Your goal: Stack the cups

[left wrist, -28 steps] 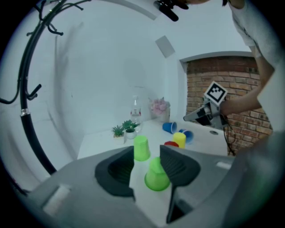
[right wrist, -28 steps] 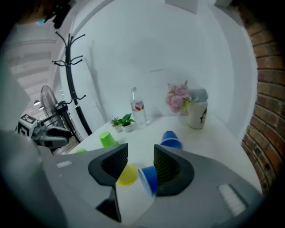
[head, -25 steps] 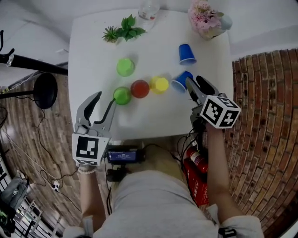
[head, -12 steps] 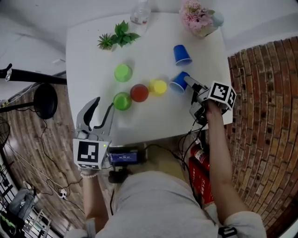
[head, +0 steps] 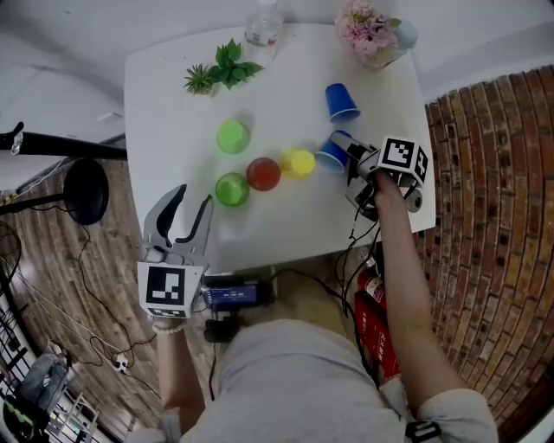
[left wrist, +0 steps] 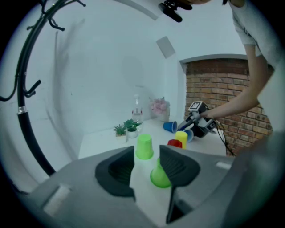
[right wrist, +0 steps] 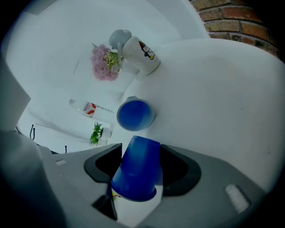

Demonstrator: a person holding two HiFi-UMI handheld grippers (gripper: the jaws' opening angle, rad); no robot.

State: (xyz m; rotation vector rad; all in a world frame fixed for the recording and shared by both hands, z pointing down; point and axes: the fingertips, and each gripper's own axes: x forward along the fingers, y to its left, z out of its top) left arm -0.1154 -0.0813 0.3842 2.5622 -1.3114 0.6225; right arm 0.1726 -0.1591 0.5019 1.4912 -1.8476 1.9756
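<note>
Two blue cups are at the right of the white table (head: 164, 112). One blue cup (head: 329, 156) (right wrist: 136, 171) lies on its side between the jaws of my right gripper (head: 344, 154) (right wrist: 138, 156). These jaws stand wide open around it, without a clear squeeze. The other blue cup (head: 343, 102) (right wrist: 135, 114) lies just beyond. A yellow cup (head: 299, 162), a red cup (head: 263, 173) and a green cup (head: 232, 189) stand upside down in a row, with a light green cup (head: 233, 136) behind. My left gripper (head: 192, 197) (left wrist: 147, 167) hovers open and empty near the green cup (left wrist: 158, 176).
A mug with pink flowers (head: 376, 35), a plastic bottle (head: 264, 22) and small potted plants (head: 221, 65) stand along the table's far edge. A red fire extinguisher (head: 372, 298) and cables lie on the brick floor by the table's near right corner.
My right gripper has moved forward over the table and opened wider, so the lying blue cup now sits between its jaws. The left gripper has barely moved.
</note>
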